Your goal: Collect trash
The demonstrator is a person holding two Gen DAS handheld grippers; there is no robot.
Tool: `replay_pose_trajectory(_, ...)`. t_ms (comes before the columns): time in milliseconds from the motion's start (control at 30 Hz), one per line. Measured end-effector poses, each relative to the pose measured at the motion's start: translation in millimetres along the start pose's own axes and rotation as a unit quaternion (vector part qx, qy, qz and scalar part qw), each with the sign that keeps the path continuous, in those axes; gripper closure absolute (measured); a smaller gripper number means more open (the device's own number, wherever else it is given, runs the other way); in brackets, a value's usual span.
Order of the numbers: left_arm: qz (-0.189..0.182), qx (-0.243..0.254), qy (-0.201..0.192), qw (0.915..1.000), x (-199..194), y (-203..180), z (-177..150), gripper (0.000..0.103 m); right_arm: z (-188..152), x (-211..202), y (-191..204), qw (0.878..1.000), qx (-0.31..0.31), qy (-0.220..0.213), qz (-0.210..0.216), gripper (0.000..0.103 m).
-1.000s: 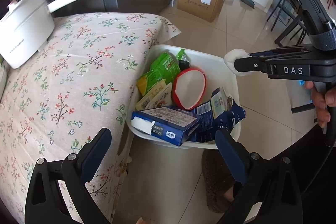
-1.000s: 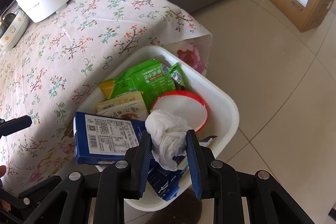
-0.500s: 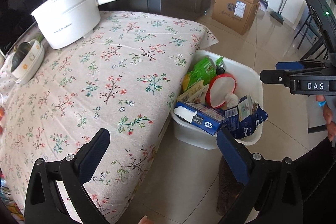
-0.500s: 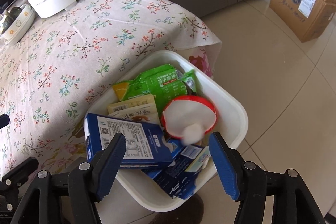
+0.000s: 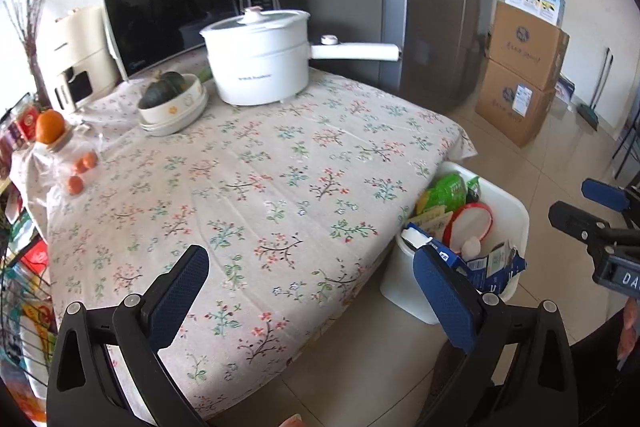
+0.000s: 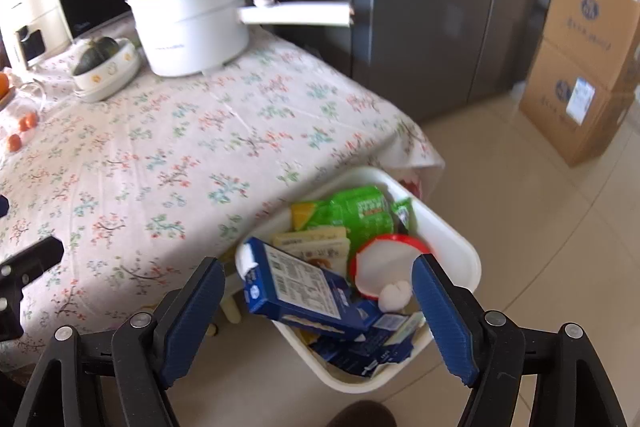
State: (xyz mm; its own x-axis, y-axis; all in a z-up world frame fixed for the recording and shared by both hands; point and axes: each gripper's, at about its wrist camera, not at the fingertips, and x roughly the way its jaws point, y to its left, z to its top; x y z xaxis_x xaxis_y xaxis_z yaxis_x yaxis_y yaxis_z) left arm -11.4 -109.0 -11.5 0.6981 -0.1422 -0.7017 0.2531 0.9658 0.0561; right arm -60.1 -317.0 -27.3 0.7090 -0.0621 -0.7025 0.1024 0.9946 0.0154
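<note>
A white bin [image 6: 452, 239] stands on the floor against the table's corner. It holds a blue carton [image 6: 296, 287], green packets [image 6: 360, 211], a red-rimmed lid [image 6: 384, 259] and a crumpled white tissue [image 6: 394, 295]. My right gripper [image 6: 316, 265] hovers above and short of the bin, its jaws opening with nothing between them. The left wrist view shows the bin [image 5: 516, 211] at the right with the tissue [image 5: 471, 247] inside. My left gripper [image 5: 309, 257] is open and empty over the table's near edge.
The flowered tablecloth [image 5: 260, 179] carries a white pot [image 5: 256, 63] with a long handle, a bowl with a squash [image 5: 172, 103], oranges [image 5: 50, 125] and a microwave [image 5: 180, 11]. A grey fridge [image 6: 440, 7] and cardboard boxes [image 6: 580, 67] stand on the tiled floor beyond.
The right gripper opened and let go of the tissue, which dropped into the bin. Both grippers have pulled back and up from the bin, so more of the table shows.
</note>
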Motion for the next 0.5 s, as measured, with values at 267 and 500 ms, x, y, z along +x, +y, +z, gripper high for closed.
replay_pose_trajectory(267,0.029,-0.032,-0.014,0.9989,-19,27,-28,0.0,-18,-32,41,0.996,-0.034,-0.077,-0.009,0.018)
replay_pose_trajectory(500,0.044,-0.044,-0.042,0.9972,-30,37,-29,0.0,-17,-35,49,0.994,-0.038,-0.099,-0.023,0.017)
